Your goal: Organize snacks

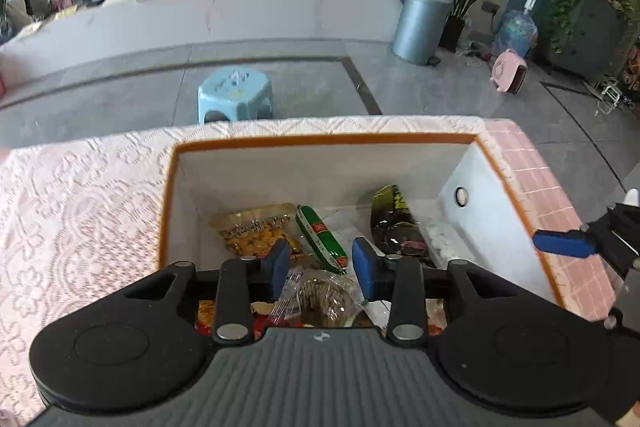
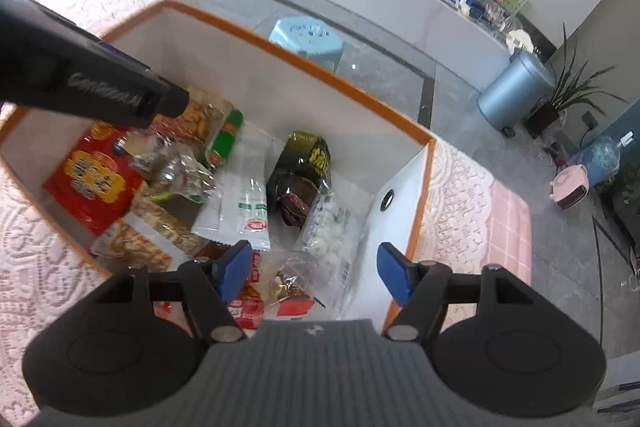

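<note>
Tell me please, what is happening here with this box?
A person holds a gripper in each hand above a white box with an orange rim, which stands on a lace tablecloth. The box already holds many snacks, among them a red packet, a green stick and a dark bag. The left gripper and the right gripper are both open and carry nothing.

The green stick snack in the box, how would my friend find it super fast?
Look in the white box with the orange rim on the pink lace tablecloth. Near its far wall, beside a clear bag of golden crackers, lies the green stick snack. It is the only long green tube with red labels.
</note>
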Demonstrator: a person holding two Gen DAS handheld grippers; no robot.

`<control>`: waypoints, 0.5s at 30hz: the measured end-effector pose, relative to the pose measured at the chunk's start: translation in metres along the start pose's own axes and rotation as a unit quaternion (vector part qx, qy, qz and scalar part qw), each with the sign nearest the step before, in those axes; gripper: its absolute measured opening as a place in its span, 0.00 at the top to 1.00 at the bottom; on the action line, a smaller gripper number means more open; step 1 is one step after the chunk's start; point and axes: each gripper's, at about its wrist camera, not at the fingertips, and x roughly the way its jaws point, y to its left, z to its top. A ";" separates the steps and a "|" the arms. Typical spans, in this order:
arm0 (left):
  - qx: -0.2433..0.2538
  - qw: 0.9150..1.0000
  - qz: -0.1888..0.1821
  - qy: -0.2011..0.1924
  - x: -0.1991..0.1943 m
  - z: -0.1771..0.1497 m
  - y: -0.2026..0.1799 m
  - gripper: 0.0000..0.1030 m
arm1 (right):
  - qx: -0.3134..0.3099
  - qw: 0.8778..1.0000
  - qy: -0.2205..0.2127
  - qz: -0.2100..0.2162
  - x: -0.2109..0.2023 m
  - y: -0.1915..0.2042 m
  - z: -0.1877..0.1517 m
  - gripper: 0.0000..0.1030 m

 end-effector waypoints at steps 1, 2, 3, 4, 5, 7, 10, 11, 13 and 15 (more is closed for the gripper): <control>0.002 1.000 -0.001 -0.008 -0.011 -0.001 -0.001 0.56 | 0.003 1.000 -0.005 0.002 -0.008 0.000 -0.001 0.35; 0.005 1.000 -0.003 -0.016 -0.020 -0.003 -0.003 0.55 | 0.007 1.000 -0.010 0.005 -0.017 0.000 -0.002 0.35; 0.008 1.000 -0.005 -0.025 -0.030 -0.004 -0.004 0.53 | 0.011 1.000 -0.016 0.008 -0.025 -0.001 -0.002 0.35; 0.013 0.999 -0.005 -0.036 -0.039 -0.004 -0.006 0.52 | 0.016 1.000 -0.022 0.011 -0.034 -0.002 -0.002 0.35; 0.020 0.998 -0.004 -0.051 -0.050 -0.007 -0.008 0.49 | 0.021 0.999 -0.028 0.013 -0.042 -0.003 -0.003 0.34; 0.035 0.996 0.004 -0.079 -0.071 -0.009 -0.013 0.46 | 0.034 0.998 -0.043 0.018 -0.060 -0.005 -0.005 0.32; 0.053 0.992 0.025 -0.112 -0.099 -0.017 -0.021 0.38 | 0.060 0.995 -0.069 0.029 -0.086 -0.007 -0.012 0.27; 0.059 0.990 0.033 -0.122 -0.106 -0.019 -0.026 0.36 | 0.071 0.994 -0.080 0.035 -0.096 -0.008 -0.015 0.24; 0.069 0.986 0.048 -0.142 -0.120 -0.027 -0.031 0.33 | 0.089 0.990 -0.098 0.045 -0.113 -0.010 -0.021 0.22; 0.078 0.983 0.060 -0.157 -0.131 -0.034 -0.035 0.28 | 0.101 0.987 -0.114 0.051 -0.128 -0.008 -0.029 0.16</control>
